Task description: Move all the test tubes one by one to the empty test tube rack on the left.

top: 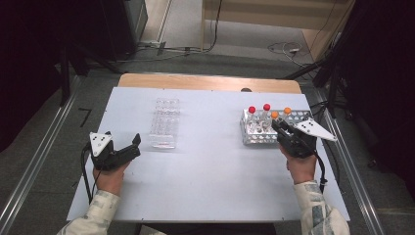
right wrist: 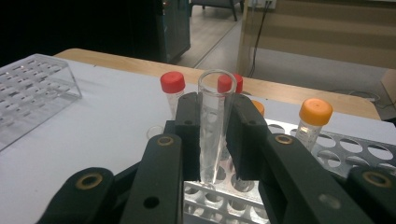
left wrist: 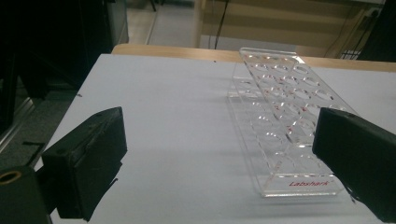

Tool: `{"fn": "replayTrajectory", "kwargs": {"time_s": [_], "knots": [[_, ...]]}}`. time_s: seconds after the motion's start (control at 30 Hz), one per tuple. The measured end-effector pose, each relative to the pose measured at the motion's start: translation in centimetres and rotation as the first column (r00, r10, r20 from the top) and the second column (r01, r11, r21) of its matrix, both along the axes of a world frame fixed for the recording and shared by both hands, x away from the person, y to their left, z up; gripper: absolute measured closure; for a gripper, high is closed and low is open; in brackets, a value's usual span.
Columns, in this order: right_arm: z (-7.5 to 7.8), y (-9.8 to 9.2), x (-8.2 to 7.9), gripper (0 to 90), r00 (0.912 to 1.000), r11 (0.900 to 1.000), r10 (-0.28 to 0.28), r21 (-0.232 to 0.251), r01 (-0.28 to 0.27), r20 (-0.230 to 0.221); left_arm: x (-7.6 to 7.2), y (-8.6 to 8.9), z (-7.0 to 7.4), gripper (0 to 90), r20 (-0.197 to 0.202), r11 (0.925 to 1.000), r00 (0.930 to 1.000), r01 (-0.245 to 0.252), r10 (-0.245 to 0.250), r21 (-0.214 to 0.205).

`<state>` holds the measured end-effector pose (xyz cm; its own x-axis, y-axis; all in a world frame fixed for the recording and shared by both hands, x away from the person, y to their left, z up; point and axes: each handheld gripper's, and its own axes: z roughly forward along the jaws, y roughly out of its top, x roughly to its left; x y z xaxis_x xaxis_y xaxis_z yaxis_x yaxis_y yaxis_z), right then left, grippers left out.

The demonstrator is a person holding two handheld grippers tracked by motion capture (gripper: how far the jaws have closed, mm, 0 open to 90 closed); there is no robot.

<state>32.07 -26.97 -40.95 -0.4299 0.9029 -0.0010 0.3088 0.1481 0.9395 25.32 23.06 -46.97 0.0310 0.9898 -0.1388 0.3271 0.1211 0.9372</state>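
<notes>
Right now my right gripper [right wrist: 212,140] has its two jaws pressed against an uncapped clear tube [right wrist: 214,126], held upright with its pointed tip just above the holes of the metal rack [right wrist: 345,149]. From above, that gripper [top: 280,128] sits over the near right part of the rack [top: 249,139], which stands on the right side of the white table [top: 210,171]. Two red-capped tubes [top: 252,110] and two orange-capped tubes [top: 287,111] stand in the rack beyond it; in the right gripper view one red cap [right wrist: 172,82] is just left of the tube I hold.

My left gripper [top: 136,144] rests low over the table with its jaws wide apart and nothing between them. Just beside it on the right stands the clear plastic rack [left wrist: 285,116], empty.
</notes>
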Motion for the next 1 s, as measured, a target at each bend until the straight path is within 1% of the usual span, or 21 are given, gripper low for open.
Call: {"fn": "replayTrajectory", "kwargs": {"time_s": [0.23,0.27,0.43,0.47,0.57,0.67,0.7,0.73,0.87,1.0], "knots": [[0.1,-0.1,-0.9,73.5,0.9994,0.9995,0.031,0.005,-0.031,-0.016,-0.2,-0.4,0.2,3.8,-0.002,0.9997,0.9997,0.025,-0.025,-0.008],[0.0,0.0,-1.2,73.5,0.9990,0.9992,0.040,-0.001,-0.040,-0.020,-0.2,-0.5,0.2,3.8,-0.001,0.9996,0.9996,0.029,-0.029,-0.005],[0.0,0.4,-1.7,73.5,0.9976,0.9979,0.064,0.003,-0.064,-0.027,-0.2,-1.2,0.4,3.9,-0.002,0.9988,0.9988,0.048,-0.048,-0.010],[0.0,0.7,-2.0,73.4,0.9964,0.9968,0.080,0.004,-0.080,-0.026,-0.3,-1.4,0.4,3.9,0.001,0.9984,0.9985,0.055,-0.055,-0.010],[0.0,1.4,-2.3,73.5,0.9941,0.9945,0.104,-0.003,-0.105,-0.029,-0.4,-1.8,0.6,3.9,0.002,0.9970,0.9972,0.075,-0.075,-0.020],[-0.2,2.1,-2.4,73.5,0.9913,0.9917,0.128,-0.007,-0.128,-0.031,-0.5,-2.1,0.7,4.3,0.007,0.9957,0.9960,0.089,-0.089,-0.025],[-0.2,2.1,-2.4,73.5,0.9913,0.9917,0.128,-0.007,-0.128,-0.031,-0.5,-2.2,0.7,4.3,0.004,0.9954,0.9957,0.093,-0.093,-0.026],[-0.3,2.6,-2.5,73.5,0.9890,0.9897,0.143,-0.004,-0.143,-0.038,-0.6,-2.3,0.7,4.3,0.005,0.9947,0.9950,0.099,-0.099,-0.027],[-0.6,3.8,-2.5,73.5,0.9838,0.9849,0.172,-0.008,-0.173,-0.050,-0.7,-2.9,0.9,5.2,0.010,0.9923,0.9927,0.120,-0.120,-0.030],[-1.1,5.3,-2.5,73.5,0.9769,0.9780,0.206,-0.022,-0.207,-0.058,-0.8,-3.6,1.0,6.0,0.011,0.9871,0.9877,0.157,-0.156,-0.032]]}}
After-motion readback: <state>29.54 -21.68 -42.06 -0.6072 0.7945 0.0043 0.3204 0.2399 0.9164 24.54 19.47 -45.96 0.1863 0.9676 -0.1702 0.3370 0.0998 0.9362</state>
